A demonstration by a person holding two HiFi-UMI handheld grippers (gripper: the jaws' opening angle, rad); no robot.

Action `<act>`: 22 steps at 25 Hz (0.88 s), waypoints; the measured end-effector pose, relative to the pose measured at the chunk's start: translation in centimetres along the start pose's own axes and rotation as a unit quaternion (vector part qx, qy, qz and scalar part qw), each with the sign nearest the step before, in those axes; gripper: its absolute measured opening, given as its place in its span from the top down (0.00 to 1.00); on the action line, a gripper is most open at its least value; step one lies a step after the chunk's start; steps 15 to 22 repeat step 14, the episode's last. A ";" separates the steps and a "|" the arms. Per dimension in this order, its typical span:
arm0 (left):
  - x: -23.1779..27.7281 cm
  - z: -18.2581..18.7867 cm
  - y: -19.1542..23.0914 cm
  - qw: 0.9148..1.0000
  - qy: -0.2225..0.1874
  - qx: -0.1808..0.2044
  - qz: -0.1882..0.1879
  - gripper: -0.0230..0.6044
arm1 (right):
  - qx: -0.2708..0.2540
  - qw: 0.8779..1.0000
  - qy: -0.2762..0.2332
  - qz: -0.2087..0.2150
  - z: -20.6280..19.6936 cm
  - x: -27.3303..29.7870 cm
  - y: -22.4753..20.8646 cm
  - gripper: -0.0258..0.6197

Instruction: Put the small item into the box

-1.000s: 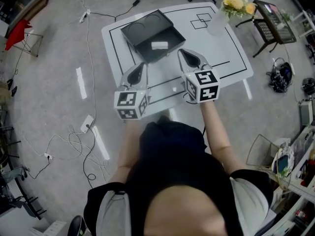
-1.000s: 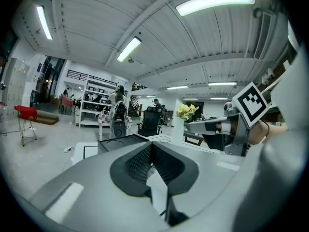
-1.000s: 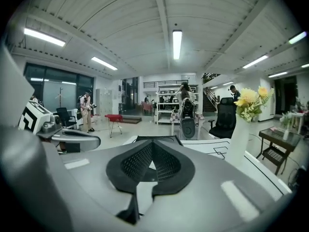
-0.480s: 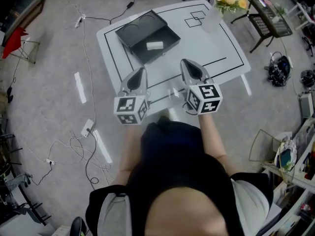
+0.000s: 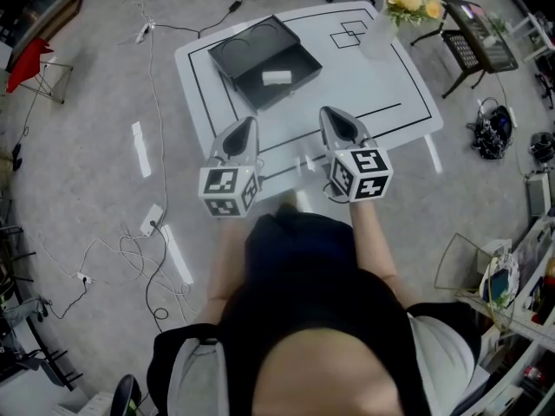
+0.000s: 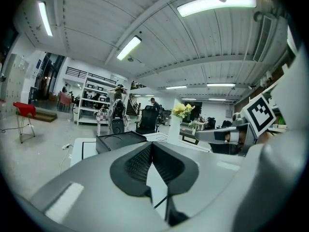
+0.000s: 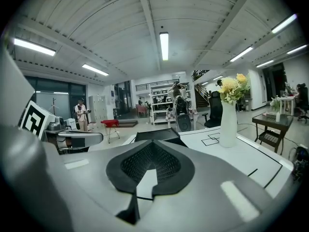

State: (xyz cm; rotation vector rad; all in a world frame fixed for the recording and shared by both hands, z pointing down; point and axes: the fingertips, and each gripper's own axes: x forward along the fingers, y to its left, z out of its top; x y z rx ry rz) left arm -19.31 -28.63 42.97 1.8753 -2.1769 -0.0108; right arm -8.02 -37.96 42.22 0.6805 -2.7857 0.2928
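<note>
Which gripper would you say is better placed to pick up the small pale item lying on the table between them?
Right. The small pale item lies close beside the right gripper, clearly farther from the left gripper. Both are shut and empty, so it must open first.

Pretty much the only thing that moved is the right gripper (image 5: 333, 116): it's pulled back a bit toward the person (image 5: 303, 310), so it's now closer to the tabletop's (image 5: 364, 85) near edge and further from the box (image 5: 250, 43). Head view wobbled slightly too.
</note>
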 end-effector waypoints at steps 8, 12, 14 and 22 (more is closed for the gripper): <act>-0.1 -0.3 -0.1 1.000 0.004 0.002 -0.001 0.95 | -0.007 1.000 0.008 0.013 -0.3 0.2 0.6 0.96; 0.0 -0.3 0.0 1.000 0.007 0.002 -0.003 0.95 | -0.014 1.000 0.012 0.016 -0.3 0.4 1.0 0.96; 0.1 -0.2 0.1 1.000 0.007 0.002 -0.004 0.95 | -0.015 1.000 0.014 0.019 -0.3 0.6 1.1 0.96; 0.1 -0.2 0.1 1.000 0.007 0.002 -0.004 0.95 | -0.015 1.000 0.014 0.019 -0.3 0.6 1.1 0.96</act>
